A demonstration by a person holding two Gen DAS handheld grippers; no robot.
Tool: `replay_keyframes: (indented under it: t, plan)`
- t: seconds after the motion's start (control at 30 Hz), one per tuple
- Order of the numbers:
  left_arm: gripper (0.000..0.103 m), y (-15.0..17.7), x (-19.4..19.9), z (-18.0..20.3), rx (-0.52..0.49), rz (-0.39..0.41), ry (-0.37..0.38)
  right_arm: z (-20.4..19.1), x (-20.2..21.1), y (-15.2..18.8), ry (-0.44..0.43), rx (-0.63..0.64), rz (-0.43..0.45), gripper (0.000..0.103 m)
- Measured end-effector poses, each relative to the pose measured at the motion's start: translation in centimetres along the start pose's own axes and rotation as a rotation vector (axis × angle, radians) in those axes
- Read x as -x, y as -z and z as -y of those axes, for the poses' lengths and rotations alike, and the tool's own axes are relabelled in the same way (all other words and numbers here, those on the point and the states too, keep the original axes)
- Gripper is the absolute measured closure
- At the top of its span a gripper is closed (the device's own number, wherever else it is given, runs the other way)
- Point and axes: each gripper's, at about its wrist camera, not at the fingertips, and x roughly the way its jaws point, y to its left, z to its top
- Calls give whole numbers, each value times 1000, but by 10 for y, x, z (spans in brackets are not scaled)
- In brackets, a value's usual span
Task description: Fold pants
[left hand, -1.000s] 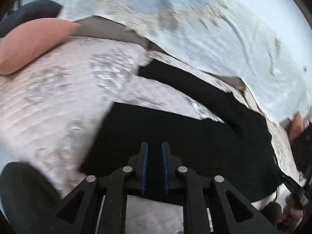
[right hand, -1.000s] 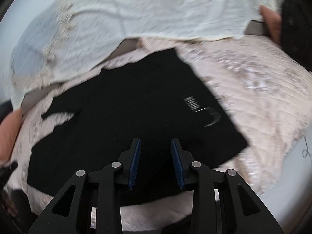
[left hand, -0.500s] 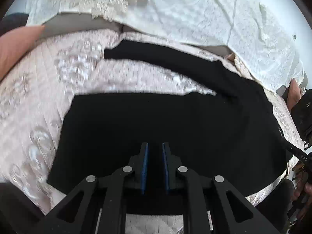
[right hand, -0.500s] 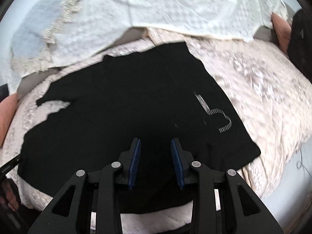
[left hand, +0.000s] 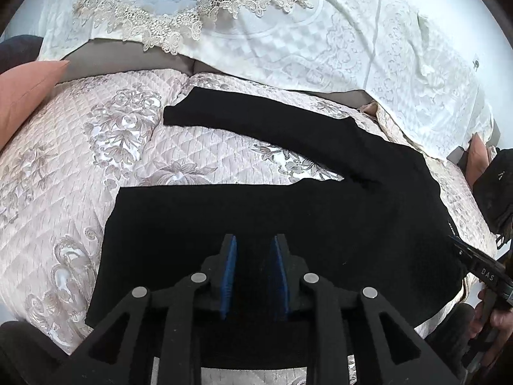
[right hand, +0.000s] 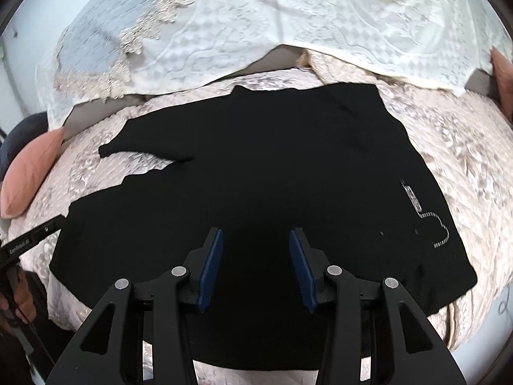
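Jaws: left gripper (left hand: 251, 250) narrow, right gripper (right hand: 255, 240) wide, over black pants (right hand: 272, 166); "DAS", "GenRobot.ai" labels.

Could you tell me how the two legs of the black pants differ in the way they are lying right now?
The near leg looks broad and runs straight; the far leg looks narrower and angles away, so quilt shows between them. The left gripper hangs over the near leg, not the far leg. Both lie flat, unfolded.

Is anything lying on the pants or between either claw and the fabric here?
Nothing visible does. The black pants lie spread flat on the quilted cover, with no object on them. Both the left claw and right claw hover open directly over bare fabric.
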Motion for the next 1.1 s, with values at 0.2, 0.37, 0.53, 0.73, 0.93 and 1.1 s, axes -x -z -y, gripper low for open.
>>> replay_keyframes:
  t: [0.2, 0.37, 0.53, 0.73, 0.93, 1.1]
  plan:
    - [77, 2, 1, 15, -45, 0, 30, -15, 1, -6, 26, 41, 8, 59]
    - [77, 2, 1, 27, -74, -6, 39, -23, 6, -5, 55, 61, 16, 59]
    - [77, -1, -1, 36, -94, -11, 39, -28, 8, -6, 63, 85, 16, 59]
    - [77, -11, -4, 49, -144, -10, 46, -28, 6, -12, 62, 98, 21, 59]
    - [77, -25, -12, 59, -176, -17, 77, -28, 0, -20, 68, 123, 19, 59]
    - [77, -38, -20, 66, -219, -17, 90, -26, -8, -33, 57, 155, 14, 59]
